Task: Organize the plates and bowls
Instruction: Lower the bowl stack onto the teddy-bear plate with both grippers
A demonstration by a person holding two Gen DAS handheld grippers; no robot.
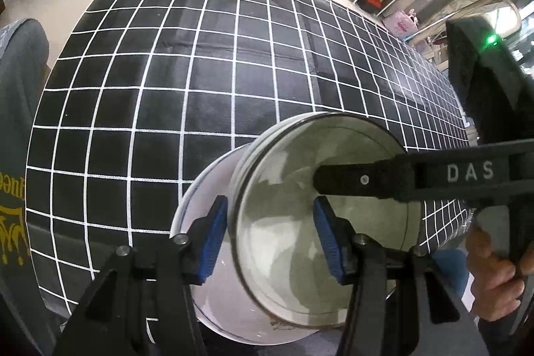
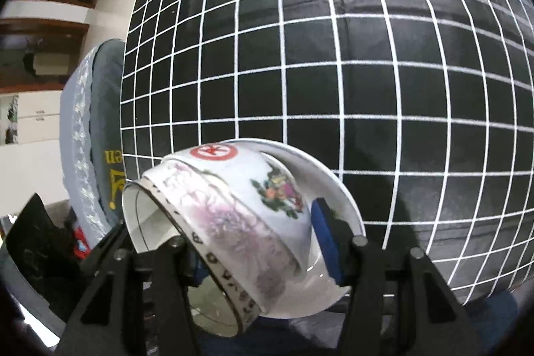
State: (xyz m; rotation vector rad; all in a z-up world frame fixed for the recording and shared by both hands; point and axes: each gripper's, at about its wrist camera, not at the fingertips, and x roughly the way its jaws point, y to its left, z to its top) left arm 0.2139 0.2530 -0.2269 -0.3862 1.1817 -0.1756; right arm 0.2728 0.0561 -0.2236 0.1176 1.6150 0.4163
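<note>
Flowers (image 2: pixel 280 192) on bowl (image 2: pixel 253 222) seemingly show rightward only.

Stack of nested bowls (image 2: pixel 253 222) tilted on its side – floral outer, white plate (image 2: pixel 337 189) behind, at table edge

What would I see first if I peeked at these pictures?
A stack of bowls tipped on its side, right up close, with flowers and a red mark painted on one. The right gripper and the left gripper both clamp it. Behind lies a big black cloth with white squares.
</note>
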